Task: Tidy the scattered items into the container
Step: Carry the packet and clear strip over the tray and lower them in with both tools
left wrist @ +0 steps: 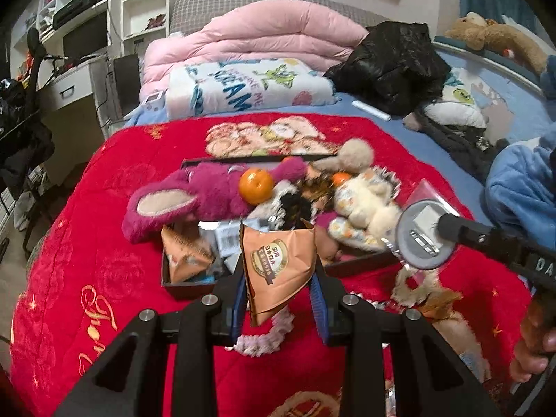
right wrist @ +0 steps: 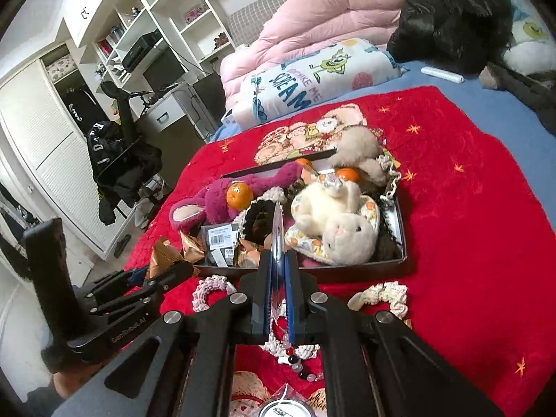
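left gripper (left wrist: 278, 278) is pinching an orange foil snack packet (left wrist: 278, 271) between its blue-padded fingers (left wrist: 318, 299), hanging it just over the near rim of the container. right gripper (right wrist: 278, 278) is clamping a thin, flat, disc-like item in clear wrapping (right wrist: 277, 239), seen edge-on, its fingers narrow around it, also at the near rim.

progress, as judged: well advanced but not complete. the container (right wrist: 401, 239), a shallow dark rectangular tray lying on the red quilt (right wrist: 469, 229), is already crowded. still lying loose on the quilt, nearest the right camera at 6 o'clock: a bead bracelet (right wrist: 295, 358), glassy and round. beyond it, a pink knitted scrunchie (right wrist: 212, 286) at 9 o'clock and a cream ruffled scrunchie (right wrist: 385, 295) at 3 o'clock, both soft and ring-shaped.

inside the tray, near to far: crinkled foil packets (right wrist: 193, 246) and barcoded dark sachets (right wrist: 222, 236) at 10 o'clock; a white plush rabbit (right wrist: 344, 232), fleecy; a black fuzzy scrunchie (right wrist: 259, 217); a magenta plush toy (right wrist: 226, 198), overhanging the left rim; smooth glossy tangerines (right wrist: 239, 195); a beige pompom (right wrist: 358, 146) at 12 o'clock, resting on the far edge.
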The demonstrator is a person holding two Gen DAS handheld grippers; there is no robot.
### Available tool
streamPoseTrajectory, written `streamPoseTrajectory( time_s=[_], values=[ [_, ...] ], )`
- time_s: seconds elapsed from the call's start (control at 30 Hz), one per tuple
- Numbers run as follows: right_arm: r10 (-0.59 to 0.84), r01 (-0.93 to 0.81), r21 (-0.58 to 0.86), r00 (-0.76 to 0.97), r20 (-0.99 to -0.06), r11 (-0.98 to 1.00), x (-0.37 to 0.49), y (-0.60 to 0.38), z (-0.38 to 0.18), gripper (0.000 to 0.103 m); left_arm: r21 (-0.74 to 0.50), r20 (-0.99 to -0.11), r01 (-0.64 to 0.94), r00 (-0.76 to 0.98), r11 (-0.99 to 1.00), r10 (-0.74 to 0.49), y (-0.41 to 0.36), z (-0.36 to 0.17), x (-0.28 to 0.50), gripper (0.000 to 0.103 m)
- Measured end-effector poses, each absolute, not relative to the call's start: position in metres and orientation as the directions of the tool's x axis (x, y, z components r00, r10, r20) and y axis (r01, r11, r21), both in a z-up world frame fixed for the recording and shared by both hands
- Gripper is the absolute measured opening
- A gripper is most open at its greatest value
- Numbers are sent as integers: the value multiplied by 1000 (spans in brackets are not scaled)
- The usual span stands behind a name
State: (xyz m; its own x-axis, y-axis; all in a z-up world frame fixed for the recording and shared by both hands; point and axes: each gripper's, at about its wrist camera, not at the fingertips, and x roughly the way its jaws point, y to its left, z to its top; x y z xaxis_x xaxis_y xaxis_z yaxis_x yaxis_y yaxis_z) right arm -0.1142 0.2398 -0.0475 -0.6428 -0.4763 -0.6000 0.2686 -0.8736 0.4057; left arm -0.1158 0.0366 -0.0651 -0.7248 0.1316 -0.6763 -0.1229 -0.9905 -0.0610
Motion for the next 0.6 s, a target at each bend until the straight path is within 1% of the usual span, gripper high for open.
streamPoseTrajectory(
  time_s=[0.17,0.23,0.33,0.47,0.6],
  values=[
    [-478,259,422,-661,-578,-869,-118,244,-38,7,-75,-672,-157,-722,-985,166,52,-48,-131,33],
    [-466,247,419,-670,-577,-874,-121,245,-34,7,-74,-687,-169,-706,-983,174,61,-45,-143,33],
    [-433,245,378,-694,-575,-893,-127,245,-23,7,-128,-690,-173,-692,-977,213,74,-43,-163,33],
    [-403,230,354,-718,-567,-906,-143,251,-10,7,-86,-676,-189,-710,-978,197,94,-39,-189,33],
    [-361,196,333,-745,-562,-922,-171,257,-5,7,-99,-662,-187,-721,-977,205,100,-40,-224,33]
  ],
)
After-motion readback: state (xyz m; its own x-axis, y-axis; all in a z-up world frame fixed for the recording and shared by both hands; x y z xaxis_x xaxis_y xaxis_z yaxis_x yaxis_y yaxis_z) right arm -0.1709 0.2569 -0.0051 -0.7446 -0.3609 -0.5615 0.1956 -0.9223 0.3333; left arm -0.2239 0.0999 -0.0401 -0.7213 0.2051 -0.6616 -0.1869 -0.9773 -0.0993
